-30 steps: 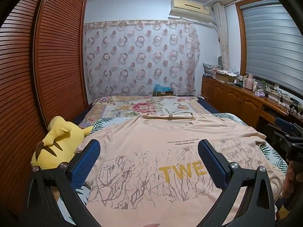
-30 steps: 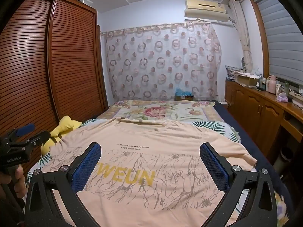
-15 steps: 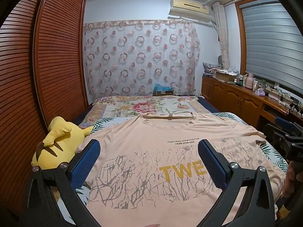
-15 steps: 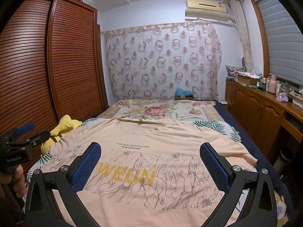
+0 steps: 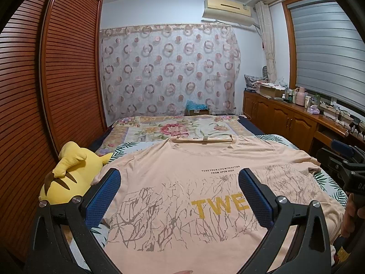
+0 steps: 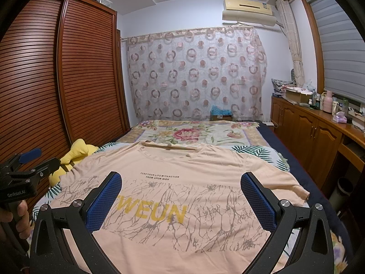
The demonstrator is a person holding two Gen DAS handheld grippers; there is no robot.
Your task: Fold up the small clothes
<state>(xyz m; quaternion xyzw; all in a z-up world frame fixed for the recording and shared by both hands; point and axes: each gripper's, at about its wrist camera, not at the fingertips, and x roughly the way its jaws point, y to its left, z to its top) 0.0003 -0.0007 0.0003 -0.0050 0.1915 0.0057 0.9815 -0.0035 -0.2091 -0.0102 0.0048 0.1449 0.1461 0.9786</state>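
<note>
A peach T-shirt (image 5: 182, 173) (image 6: 182, 166) lies spread flat, front up, on the bed, collar at the far end, with yellow letters and a grey branch print. My left gripper (image 5: 179, 178) hovers open above the shirt's lower left part, nothing between its blue pads. My right gripper (image 6: 181, 180) is open too, above the lower middle of the shirt. Each gripper shows at the edge of the other's view, held by a hand: the right gripper (image 5: 346, 159) and the left gripper (image 6: 25, 171).
A yellow plush toy (image 5: 68, 173) lies at the bed's left edge beside the slatted wardrobe (image 5: 45, 91). A floral quilt (image 5: 173, 127) covers the far bed. A wooden cabinet (image 6: 319, 132) with bottles and boxes runs along the right wall.
</note>
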